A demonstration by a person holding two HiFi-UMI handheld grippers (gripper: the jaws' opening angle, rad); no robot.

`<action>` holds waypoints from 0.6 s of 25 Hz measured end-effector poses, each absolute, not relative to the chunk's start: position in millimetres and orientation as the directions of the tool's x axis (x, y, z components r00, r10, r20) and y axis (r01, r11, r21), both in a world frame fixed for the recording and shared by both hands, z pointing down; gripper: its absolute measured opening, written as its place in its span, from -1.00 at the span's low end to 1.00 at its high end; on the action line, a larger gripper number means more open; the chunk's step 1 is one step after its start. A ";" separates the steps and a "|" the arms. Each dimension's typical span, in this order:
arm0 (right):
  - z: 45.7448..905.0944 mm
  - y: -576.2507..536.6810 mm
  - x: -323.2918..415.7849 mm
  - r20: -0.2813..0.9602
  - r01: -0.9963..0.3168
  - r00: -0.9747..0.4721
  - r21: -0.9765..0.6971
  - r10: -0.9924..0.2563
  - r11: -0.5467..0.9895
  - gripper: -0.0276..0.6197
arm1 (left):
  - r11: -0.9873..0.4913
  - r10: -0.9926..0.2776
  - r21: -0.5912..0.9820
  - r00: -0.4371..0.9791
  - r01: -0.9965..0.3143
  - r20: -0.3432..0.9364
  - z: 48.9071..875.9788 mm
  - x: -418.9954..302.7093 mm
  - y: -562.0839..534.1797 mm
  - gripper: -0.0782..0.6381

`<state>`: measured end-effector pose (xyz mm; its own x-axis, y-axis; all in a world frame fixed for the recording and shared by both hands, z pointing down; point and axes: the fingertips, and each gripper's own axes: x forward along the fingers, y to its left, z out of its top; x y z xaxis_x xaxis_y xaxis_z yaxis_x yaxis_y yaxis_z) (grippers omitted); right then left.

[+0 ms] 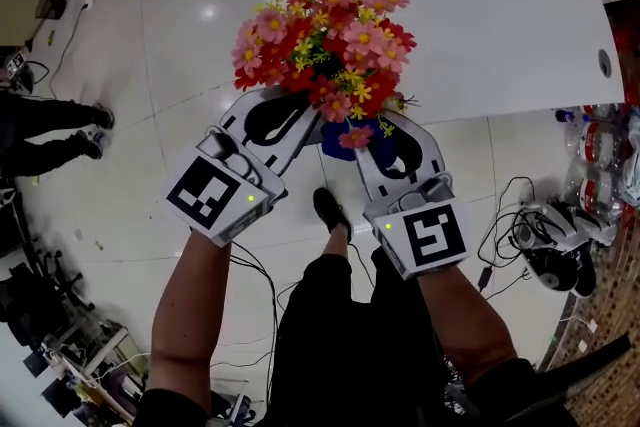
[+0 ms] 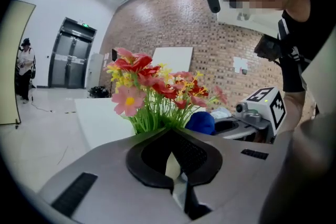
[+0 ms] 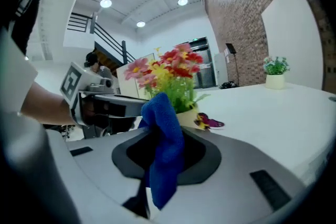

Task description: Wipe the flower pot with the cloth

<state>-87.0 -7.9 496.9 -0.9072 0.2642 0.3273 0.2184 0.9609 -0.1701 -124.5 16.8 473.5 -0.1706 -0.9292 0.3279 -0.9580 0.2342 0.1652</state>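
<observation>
A bunch of pink, red and yellow artificial flowers [image 1: 325,40] fills the middle of the head view and hides the pot below it. My left gripper [image 1: 290,110] is shut on the cream rim of the flower pot [image 2: 172,164], and the flowers [image 2: 152,86] rise just beyond its jaws. Held up beside the pot, my right gripper [image 1: 390,130] is shut on a blue cloth [image 1: 345,140]. In the right gripper view the cloth [image 3: 163,149] hangs between the jaws of that gripper [image 3: 163,123], next to the cream pot [image 3: 186,115]. The pot seems lifted off the table edge.
The white table [image 1: 480,5] lies just beyond the flowers, with a small potted plant [image 3: 275,73] at its far end. A butterfly ornament [image 3: 209,122] sticks out from the pot. Cables and gear [image 1: 550,245] lie on the floor at right. A bystander's shoes [image 1: 95,130] are at left.
</observation>
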 end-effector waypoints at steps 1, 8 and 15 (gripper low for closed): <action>497.6 -18.1 -87.6 0.320 0.205 -0.914 -0.168 0.249 0.964 -0.67 | 0.236 -0.929 0.167 -0.172 -0.957 0.328 473.4 -124.1 15.9 -0.78; 499.3 -46.4 -92.1 0.313 0.204 -0.918 -0.145 0.241 0.968 -0.67 | 0.228 -0.924 0.169 -0.158 -0.959 0.347 474.6 -121.5 15.0 -0.78; 502.3 -80.4 -108.1 0.327 0.167 -0.922 -0.146 0.207 0.975 -0.67 | 0.245 -0.922 0.169 -0.175 -0.955 0.346 476.9 -120.2 15.4 -0.78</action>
